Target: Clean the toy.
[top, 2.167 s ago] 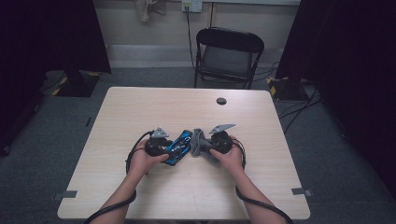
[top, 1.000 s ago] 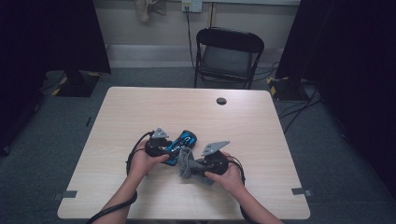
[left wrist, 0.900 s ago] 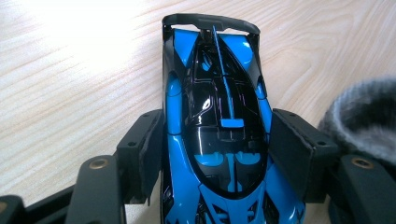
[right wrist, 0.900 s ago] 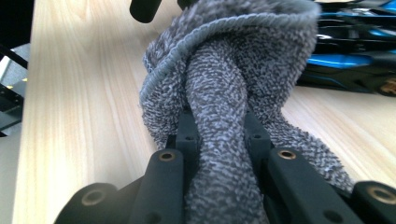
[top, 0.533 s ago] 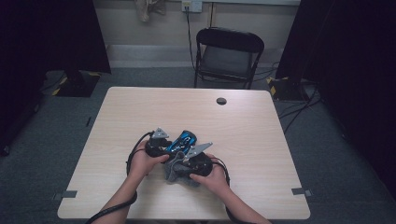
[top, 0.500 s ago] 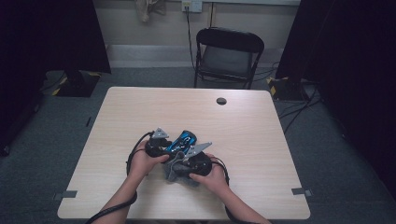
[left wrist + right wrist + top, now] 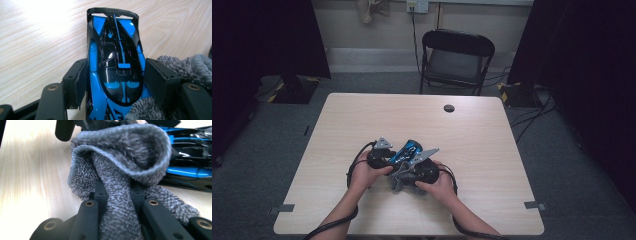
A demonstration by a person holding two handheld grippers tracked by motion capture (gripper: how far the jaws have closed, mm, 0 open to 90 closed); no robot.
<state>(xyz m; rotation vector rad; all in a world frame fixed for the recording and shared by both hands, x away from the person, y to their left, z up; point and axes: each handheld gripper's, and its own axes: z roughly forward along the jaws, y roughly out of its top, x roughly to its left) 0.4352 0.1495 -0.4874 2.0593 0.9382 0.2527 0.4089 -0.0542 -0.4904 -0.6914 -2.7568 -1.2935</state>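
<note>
blue and black glossy toy race car [image 7: 115,67] lies on the pale wooden bench [image 7: 492,150], in the near middle of it, and your left claw [image 7: 116,82] grips it by the two sides, the pads closed on the body about half way of their travel. your right claw [image 7: 117,195] is pinched tight on the grey fluffy microfibre cloth [image 7: 125,162], which bulges above the jaws and touches the side of the car. in the high view the two claws [image 7: 407,167] stand close together over the car.

what can go wrong, in my judgement: the body is smooth and shiny, so if you rub hard with the cloth the car may twist or slide out between the left pads. the thin rear wing [image 7: 112,11] sticks out past the pads, and the cloth loops could catch on it and bend it. a corner of cloth already sits beside the left claw's pad [image 7: 160,85]; if it gets under the pad, the grip becomes weak. also the right claw holds the cloth in a narrow bunch, so hard plastic could scratch the paint if you press too low.
</note>
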